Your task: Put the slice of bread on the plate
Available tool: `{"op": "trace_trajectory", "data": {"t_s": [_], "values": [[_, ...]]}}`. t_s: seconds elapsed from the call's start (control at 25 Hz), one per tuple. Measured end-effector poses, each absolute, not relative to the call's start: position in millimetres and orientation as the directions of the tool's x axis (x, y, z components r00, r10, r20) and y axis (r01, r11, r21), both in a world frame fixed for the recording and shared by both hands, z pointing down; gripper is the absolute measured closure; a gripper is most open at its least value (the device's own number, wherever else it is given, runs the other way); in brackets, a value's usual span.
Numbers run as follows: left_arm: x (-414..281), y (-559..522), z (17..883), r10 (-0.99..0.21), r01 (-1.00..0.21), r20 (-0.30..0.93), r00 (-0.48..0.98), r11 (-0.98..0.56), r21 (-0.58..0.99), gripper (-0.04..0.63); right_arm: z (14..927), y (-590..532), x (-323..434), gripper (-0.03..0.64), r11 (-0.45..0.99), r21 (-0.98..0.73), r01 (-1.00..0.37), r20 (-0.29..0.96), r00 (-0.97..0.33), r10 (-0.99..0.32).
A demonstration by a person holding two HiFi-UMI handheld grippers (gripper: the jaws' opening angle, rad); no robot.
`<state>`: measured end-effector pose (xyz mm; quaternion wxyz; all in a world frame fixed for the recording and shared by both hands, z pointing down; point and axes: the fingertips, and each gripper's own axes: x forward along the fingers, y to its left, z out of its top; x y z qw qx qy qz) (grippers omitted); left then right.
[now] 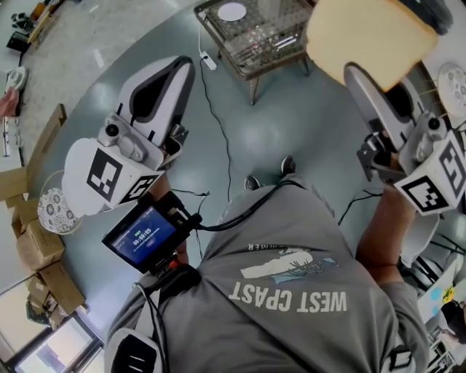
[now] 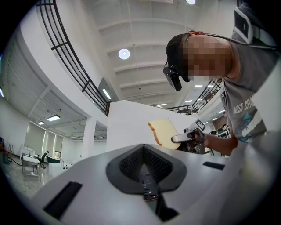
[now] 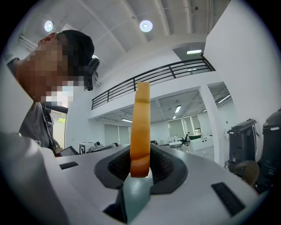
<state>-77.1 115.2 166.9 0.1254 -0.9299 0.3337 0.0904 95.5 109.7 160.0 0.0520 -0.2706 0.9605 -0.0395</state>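
Far left in the head view: cardboard boxes (image 1: 40, 251) on the floor, with a patterned plate (image 1: 52, 211) just beside them, partly behind the left gripper's marker cube (image 1: 109, 175). The left gripper (image 1: 182, 69) is held over the grey floor; in its own view the left gripper (image 2: 144, 154) has its jaws pressed together with nothing between them. A small screen unit (image 1: 145, 237) sits below it at the person's waist, cabled. Top centre is a wire table (image 1: 251, 62) with a white plate (image 1: 231, 11) on it, and a cable (image 1: 218, 124) runs across the floor from there. The slice of bread (image 1: 368, 36) is up in the air at top right, on no plate, pinched at its lower edge by the right gripper (image 1: 362, 76). In the right gripper view the bread (image 3: 141, 118) stands upright and edge-on, and the right gripper (image 3: 140, 169) has its pads clamped on the bottom of it. The left gripper view shows the same slice (image 2: 163, 132) from the side, held out on the right gripper (image 2: 186, 138). At the far right edge of the head view is a second patterned disc (image 1: 455, 81), probably another plate, well apart from the bread.
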Motion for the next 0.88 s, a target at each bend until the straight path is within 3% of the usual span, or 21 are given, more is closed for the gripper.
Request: {"op": "trace_trajectory", "data": {"t_s": [0.24, 0.88], "values": [[-59.0, 119.3, 172.4, -0.624, -0.666, -0.238, 0.744, -0.721, -0.191, 0.589, 171.1, 104.1, 108.4, 0.523, 0.878, -0.106, -0.467, -0.095, -0.874, -0.477], [-27.7, 76.3, 108.5, -0.705, -0.744, -0.241, 0.667, -0.644, -0.177, 0.589, 99.3, 48.7, 128.5, 0.522, 0.930, -0.092, -0.356, -0.076, -0.929, -0.363]]}}
